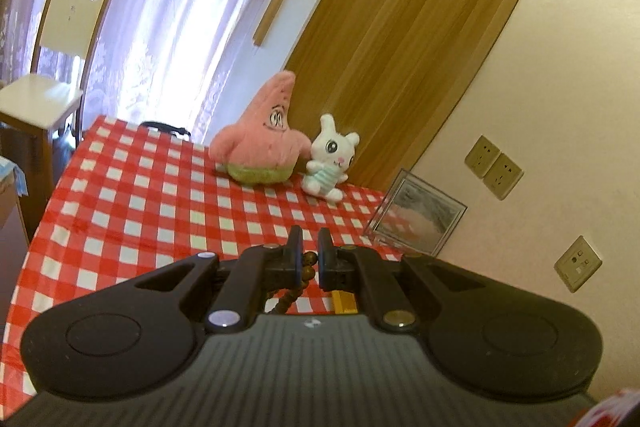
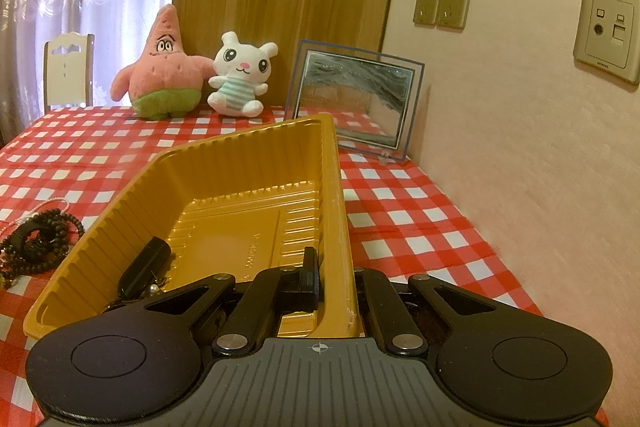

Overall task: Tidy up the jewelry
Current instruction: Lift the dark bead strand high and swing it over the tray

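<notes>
Checked tablecloth (image 2: 400,195), two plush toys, left gripper (image 1: 310,251) clamping one bead bracelet (image 1: 310,265), right gripper (image 2: 332,275) clamping one yellow tray (image 2: 248,167)

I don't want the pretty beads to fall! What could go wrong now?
1. The left gripper pinches the brown bead strand by only a few beads while the rest dangles, so it might slip out.
2. The right gripper clamps just the thin wall of the yellow tray, which looks tilted; it could tip further and spill the small pieces inside.
</notes>
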The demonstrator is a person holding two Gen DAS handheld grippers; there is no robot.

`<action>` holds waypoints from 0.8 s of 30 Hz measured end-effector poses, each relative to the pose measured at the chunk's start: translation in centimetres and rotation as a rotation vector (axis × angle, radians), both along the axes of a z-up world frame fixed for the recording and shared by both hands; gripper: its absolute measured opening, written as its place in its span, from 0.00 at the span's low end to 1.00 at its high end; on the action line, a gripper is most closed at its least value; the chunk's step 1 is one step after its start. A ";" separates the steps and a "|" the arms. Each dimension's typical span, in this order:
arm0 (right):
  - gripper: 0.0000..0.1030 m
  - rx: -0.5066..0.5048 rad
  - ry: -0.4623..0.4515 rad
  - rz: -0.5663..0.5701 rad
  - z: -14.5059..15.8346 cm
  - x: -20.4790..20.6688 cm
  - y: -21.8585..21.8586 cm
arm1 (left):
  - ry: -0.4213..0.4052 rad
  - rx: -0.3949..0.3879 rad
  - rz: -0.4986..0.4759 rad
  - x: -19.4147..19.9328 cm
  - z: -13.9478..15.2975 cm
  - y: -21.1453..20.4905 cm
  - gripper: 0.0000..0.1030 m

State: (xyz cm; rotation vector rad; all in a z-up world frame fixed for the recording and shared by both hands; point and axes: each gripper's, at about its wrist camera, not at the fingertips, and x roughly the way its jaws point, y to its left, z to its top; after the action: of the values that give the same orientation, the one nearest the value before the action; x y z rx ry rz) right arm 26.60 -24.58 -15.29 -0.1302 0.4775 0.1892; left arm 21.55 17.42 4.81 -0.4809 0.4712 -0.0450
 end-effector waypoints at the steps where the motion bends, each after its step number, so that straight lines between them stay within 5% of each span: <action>1: 0.03 0.001 0.000 0.001 0.0 0.0 0.0 | -0.005 0.003 0.000 -0.1 0.3 0.0 0.06; 14: 0.03 0.003 -0.014 0.023 0.3 0.0 0.1 | -0.002 0.017 -0.069 -0.1 1.5 -2.2 0.06; 24: 0.03 -0.003 -0.031 0.044 0.7 0.2 0.4 | -0.023 -0.006 -0.267 2.9 1.9 -8.1 0.06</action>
State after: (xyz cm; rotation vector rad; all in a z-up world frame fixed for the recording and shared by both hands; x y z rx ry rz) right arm 26.83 -24.18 -14.63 -0.1466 0.4440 0.2289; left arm 24.48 9.35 6.67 -0.4208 0.5108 -0.3085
